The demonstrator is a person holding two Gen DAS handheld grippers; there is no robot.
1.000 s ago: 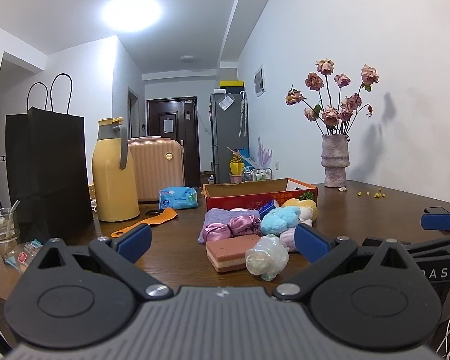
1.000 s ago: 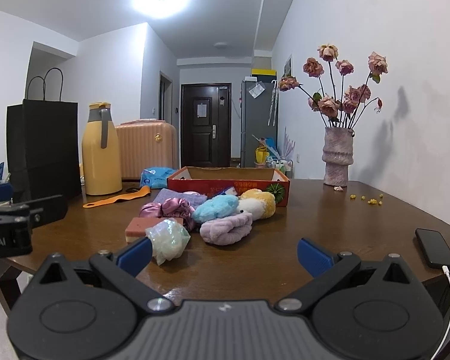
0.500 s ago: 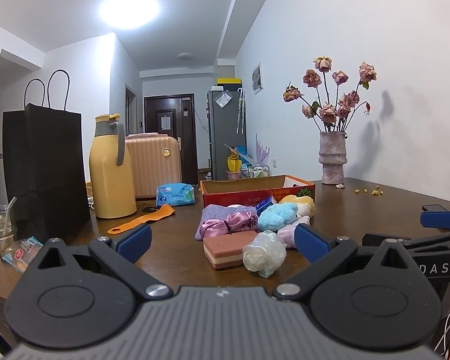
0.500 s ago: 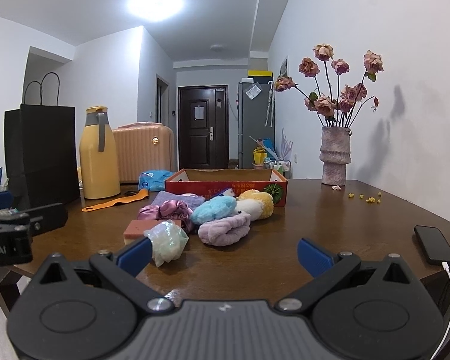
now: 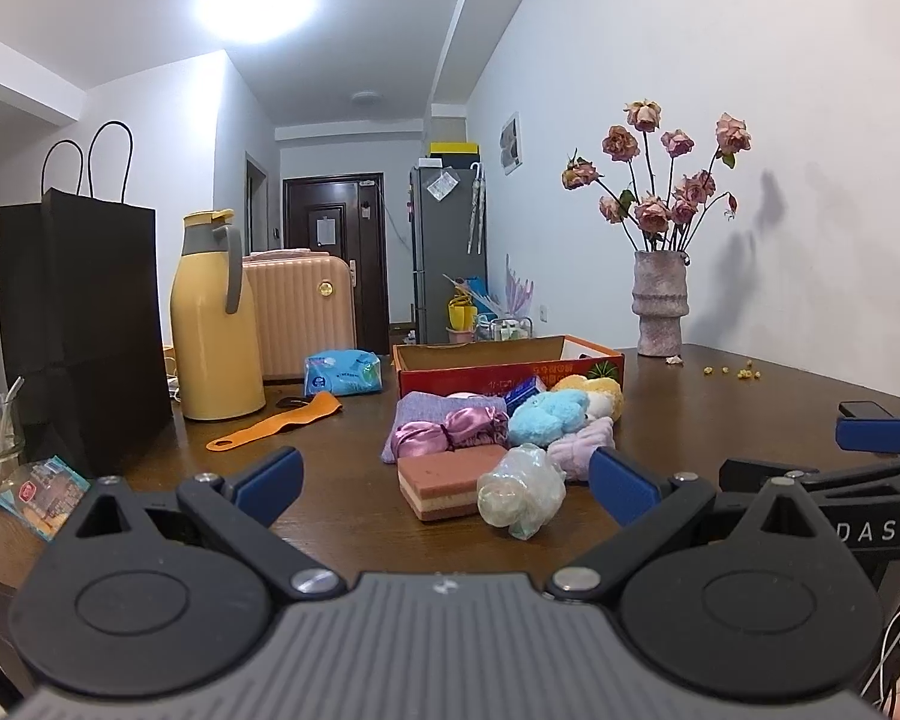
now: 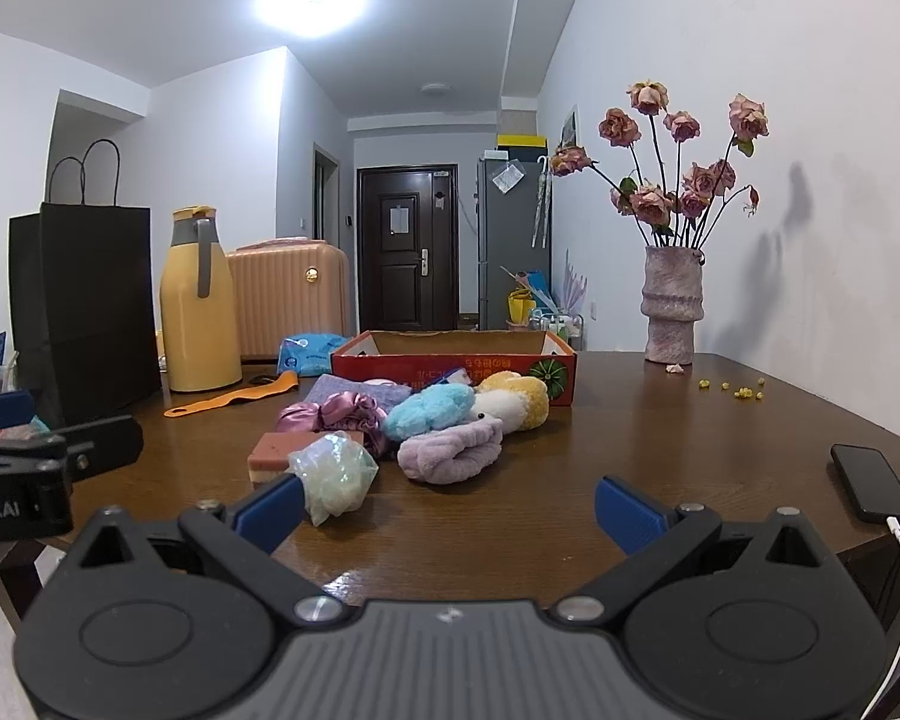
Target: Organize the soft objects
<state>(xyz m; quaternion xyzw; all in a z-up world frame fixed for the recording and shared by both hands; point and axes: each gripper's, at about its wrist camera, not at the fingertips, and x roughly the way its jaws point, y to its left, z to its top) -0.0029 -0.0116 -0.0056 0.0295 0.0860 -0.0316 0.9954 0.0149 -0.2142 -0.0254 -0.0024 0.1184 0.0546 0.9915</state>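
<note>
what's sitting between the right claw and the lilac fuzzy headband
Nothing visible. The right claw is open, with only bare table between it and the lilac headband. The plastic-wrapped bundle lies off to the left, beside the left fingertip, not in the path.

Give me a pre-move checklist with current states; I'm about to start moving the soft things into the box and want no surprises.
1. Left gripper jaws open, holding nothing: ok.
2. Right gripper jaws open, holding nothing: ok.
3. Red cardboard box open-topped, behind the pile: ok.
4. Room inside the box: cannot tell, interior hidden.
5. Nearest item, the plastic-wrapped bundle, lying free in front of the layered sponge: ok.
6. Phone with cable near the right gripper's path: not ok, stay clear of it.
</note>
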